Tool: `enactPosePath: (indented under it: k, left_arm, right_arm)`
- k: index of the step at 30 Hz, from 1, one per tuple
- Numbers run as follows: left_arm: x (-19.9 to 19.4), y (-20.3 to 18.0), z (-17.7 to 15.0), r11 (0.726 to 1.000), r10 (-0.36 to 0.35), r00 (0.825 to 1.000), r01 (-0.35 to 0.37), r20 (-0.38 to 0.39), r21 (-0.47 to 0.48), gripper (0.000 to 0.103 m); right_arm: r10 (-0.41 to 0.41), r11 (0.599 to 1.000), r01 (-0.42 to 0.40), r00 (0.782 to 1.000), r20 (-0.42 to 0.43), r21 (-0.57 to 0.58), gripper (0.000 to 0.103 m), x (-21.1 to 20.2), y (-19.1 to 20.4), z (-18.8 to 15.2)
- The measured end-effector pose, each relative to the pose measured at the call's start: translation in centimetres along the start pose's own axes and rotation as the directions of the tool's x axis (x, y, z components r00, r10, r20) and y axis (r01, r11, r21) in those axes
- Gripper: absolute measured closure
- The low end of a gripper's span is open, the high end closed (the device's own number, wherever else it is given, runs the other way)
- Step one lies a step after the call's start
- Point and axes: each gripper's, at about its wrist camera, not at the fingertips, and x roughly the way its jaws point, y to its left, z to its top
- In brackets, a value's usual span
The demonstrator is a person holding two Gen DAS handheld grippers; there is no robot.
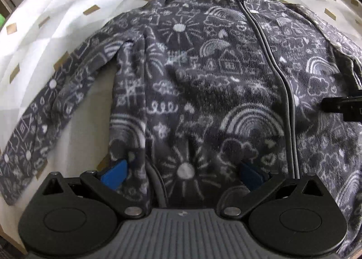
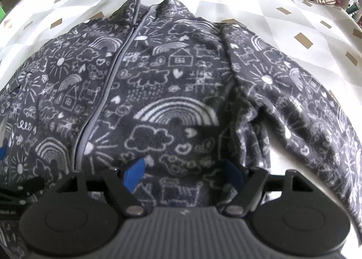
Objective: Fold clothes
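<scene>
No words, brand names or numbers can be read here. The dark grey fleece jacket [image 1: 203, 82] bears only white doodles.

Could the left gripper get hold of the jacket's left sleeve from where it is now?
Probably yes. The left gripper hangs open over the jacket near its hem, and the sleeve lies flat on the cloth just beside it, with nothing lying on it or between them.

2 close wrist views downward share the jacket [image 1: 203, 82].
</scene>
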Motion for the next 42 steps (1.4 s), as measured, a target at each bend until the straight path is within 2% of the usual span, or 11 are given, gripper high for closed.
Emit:
enactPosePath:
  k: [7,10,12,15,18,23,32,35,37,42]
  left_arm:
    - [-0.8,-0.2,-2.1,1.0,-0.018,1.0,0.018,0.004,-0.002,0.0]
    - [-1.1,-0.1,-2.0,1.0,-0.016,1.0,0.017,0.019,-0.015,0.0]
    - [-1.8,-0.4,-2.0,1.0,-0.005,0.999,0.006,0.048,-0.013,0.0]
    - [-2.9,-0.9,-2.6,0.999,-0.034,0.997,0.035,0.075,-0.02,0.0]
    - [-3.5,-1.4,-3.7,0.999,-0.044,0.995,0.045,0.085,-0.018,0.0]
    - [-3.7,-1.9,-5.3,0.999,-0.049,0.996,0.05,0.07,-0.002,0.0]
    - [-4.0,-1.2,-7.4,0.998,-0.044,0.996,0.047,0.075,-0.049,0.0]
    - [-3.3,-1.0,-7.6,0.998,-0.032,0.998,0.034,0.054,-0.05,0.0]
    - [-2.9,-0.8,-7.8,0.998,-0.033,0.999,0.036,0.039,-0.061,0.0]
    - [-2.9,-0.3,-8.7,0.995,-0.044,0.998,0.047,0.038,-0.092,0.0]
  right_arm:
    - [-0.019,1.0,0.019,1.0,0.016,0.009,0.029,0.0,-0.3,-0.2]
    - [-0.015,1.0,0.015,1.0,0.015,0.011,0.03,-0.9,0.0,-0.5]
    - [0.006,1.0,-0.006,1.0,0.028,0.009,0.03,-1.9,0.1,-1.0]
    - [0.031,0.999,-0.031,0.999,0.024,0.021,0.03,-2.9,0.1,-2.0]
    - [0.023,0.999,-0.024,1.0,0.011,0.027,0.03,-3.3,0.2,-3.3]
    - [0.013,1.0,-0.012,1.0,-0.025,0.026,0.03,-3.7,1.2,-6.0]
    - [0.021,0.993,-0.022,1.0,0.015,0.117,0.029,-5.5,2.4,-9.5]
    - [-0.014,0.995,0.015,1.0,-0.008,0.097,0.029,-4.8,2.9,-10.4]
    - [-0.034,0.996,0.033,0.999,0.015,0.082,0.028,-4.9,3.2,-11.0]
    - [-0.062,0.987,0.059,0.998,0.021,0.148,0.027,-5.1,2.3,-12.0]
